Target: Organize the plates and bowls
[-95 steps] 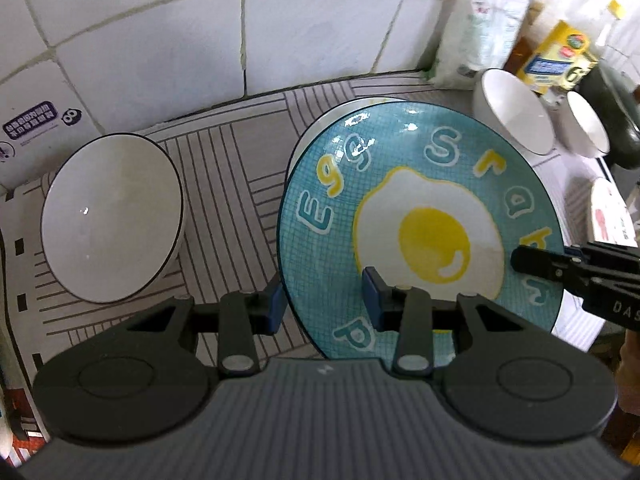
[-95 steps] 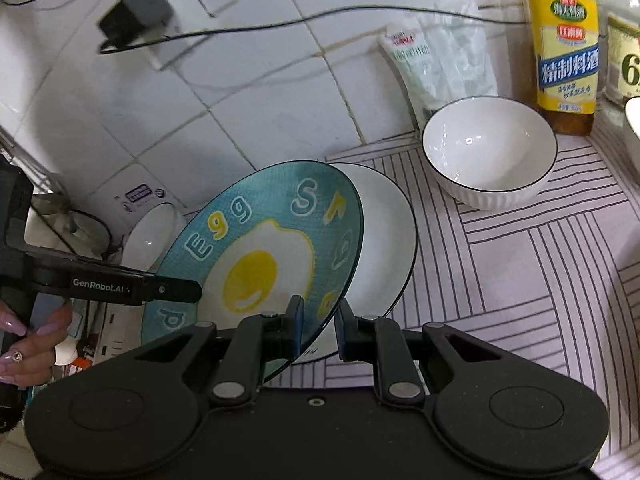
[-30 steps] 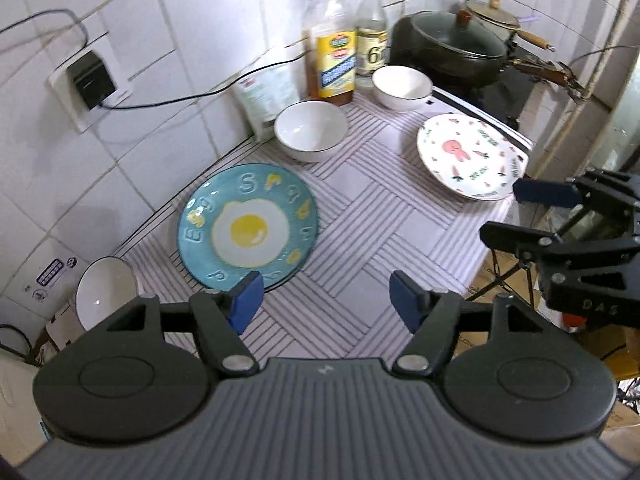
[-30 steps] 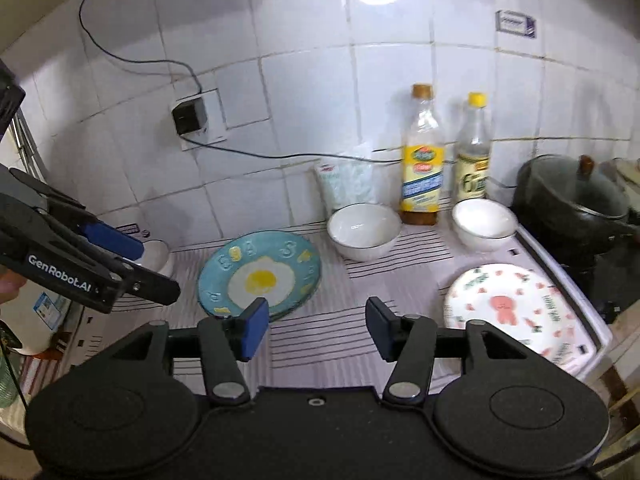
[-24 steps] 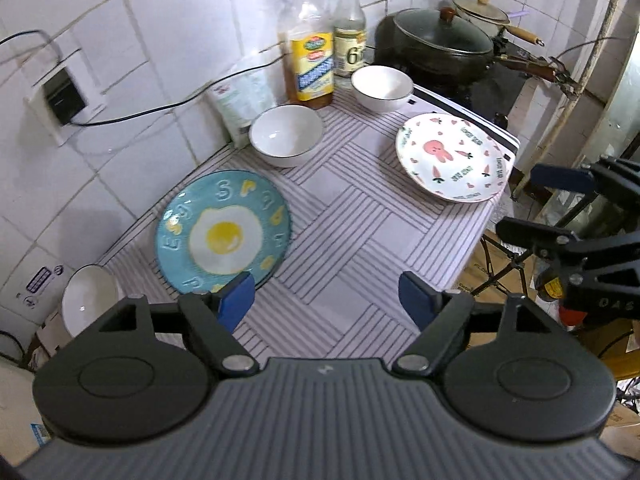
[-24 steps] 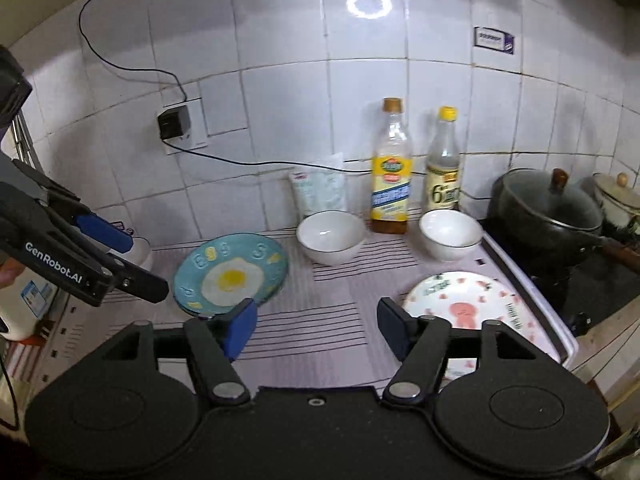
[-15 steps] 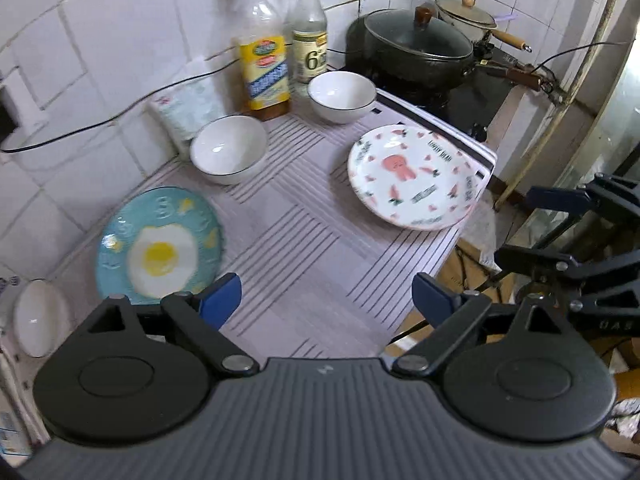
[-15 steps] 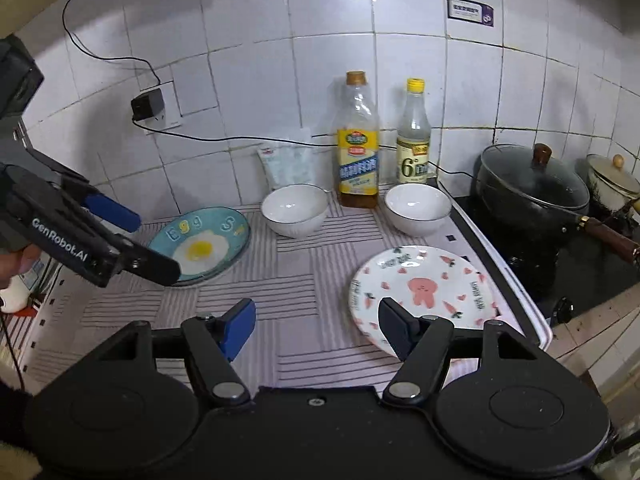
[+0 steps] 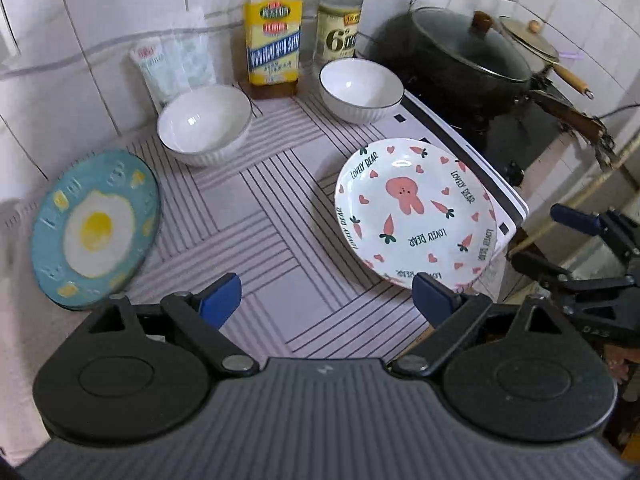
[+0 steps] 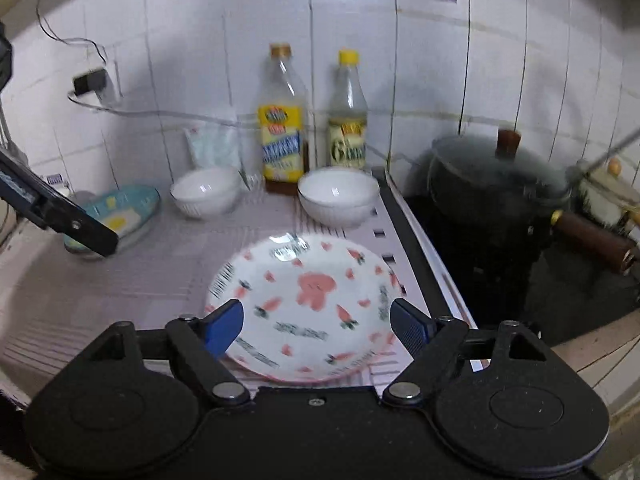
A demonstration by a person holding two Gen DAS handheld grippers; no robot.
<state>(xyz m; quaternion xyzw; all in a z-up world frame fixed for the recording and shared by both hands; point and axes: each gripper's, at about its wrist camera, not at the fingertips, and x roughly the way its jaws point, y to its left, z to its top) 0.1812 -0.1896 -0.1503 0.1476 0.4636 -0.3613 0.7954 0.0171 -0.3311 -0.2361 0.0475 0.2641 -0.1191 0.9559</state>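
A white plate with a pink rabbit (image 9: 416,210) lies at the right edge of the striped mat (image 9: 256,216); it also shows in the right wrist view (image 10: 304,304). A teal fried-egg plate (image 9: 94,226) lies flat at the left, also in the right wrist view (image 10: 120,214). Two white bowls (image 9: 204,124) (image 9: 360,89) stand near the wall. My left gripper (image 9: 326,300) is open and empty above the mat's front. My right gripper (image 10: 316,326) is open and empty, hovering just in front of the rabbit plate.
Two bottles (image 9: 274,48) (image 9: 340,32) and a plastic packet (image 9: 174,66) stand against the tiled wall. A black lidded pot (image 9: 468,52) sits on the stove at the right. A wall plug and cable (image 10: 90,80) hang at the left.
Both grippers let go of the egg plate, which now lies on the white plate. Both then opened wide and swung right toward the rabbit plate.
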